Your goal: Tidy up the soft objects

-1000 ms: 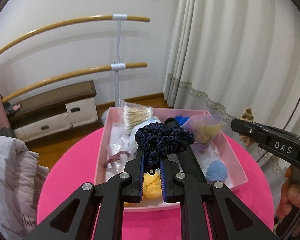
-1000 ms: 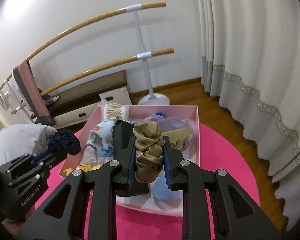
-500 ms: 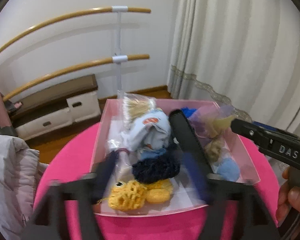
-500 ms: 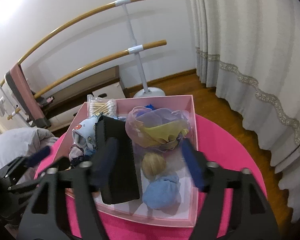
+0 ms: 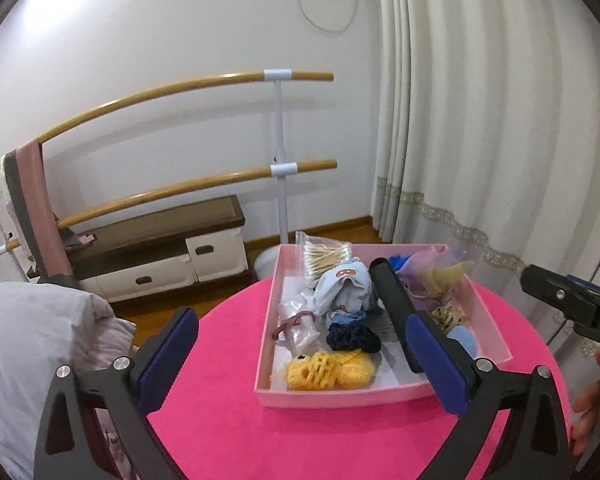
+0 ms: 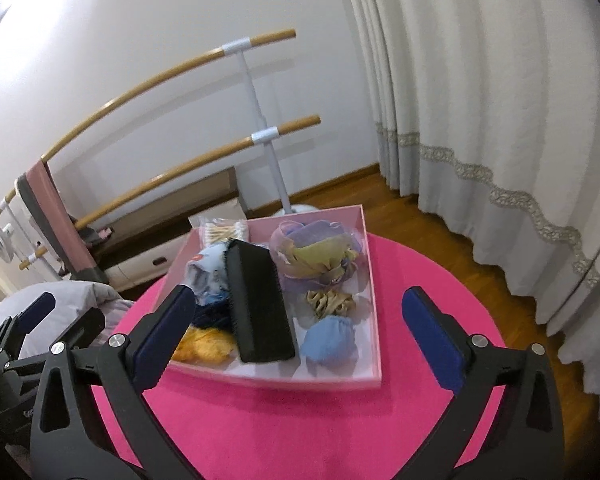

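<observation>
The navy scrunchie [image 5: 353,338] lies in the left half of the pink box [image 5: 340,398], touching the yellow crocheted piece [image 5: 327,369] at the near wall, with a pale blue printed cloth [image 5: 342,286] bunched just behind it. On the other side of the black divider block [image 6: 260,308] the tan scrunchie [image 6: 329,302] rests between a light blue scrunchie [image 6: 329,338] nearer the camera and a bag of pastel fabric pieces [image 6: 320,248] farther back. A packet of cotton swabs [image 5: 325,258] stands in the far left corner, and a clear bag holding a maroon hair tie [image 5: 296,322] lies along the left wall. The box sits on a round worktop [image 6: 284,432] covered in bright pink cloth. The left gripper [image 5: 300,364] hangs over the worktop's near edge, its blue-padded fingers [image 5: 168,362] spreading wide with nothing gripped (the box shows in the gap behind them). The right gripper [image 6: 300,338] does likewise, fingers [image 6: 430,338] opening and empty. Behind stand a ballet barre [image 5: 278,160], a low cabinet [image 5: 156,256] and cream curtains [image 6: 480,100].
</observation>
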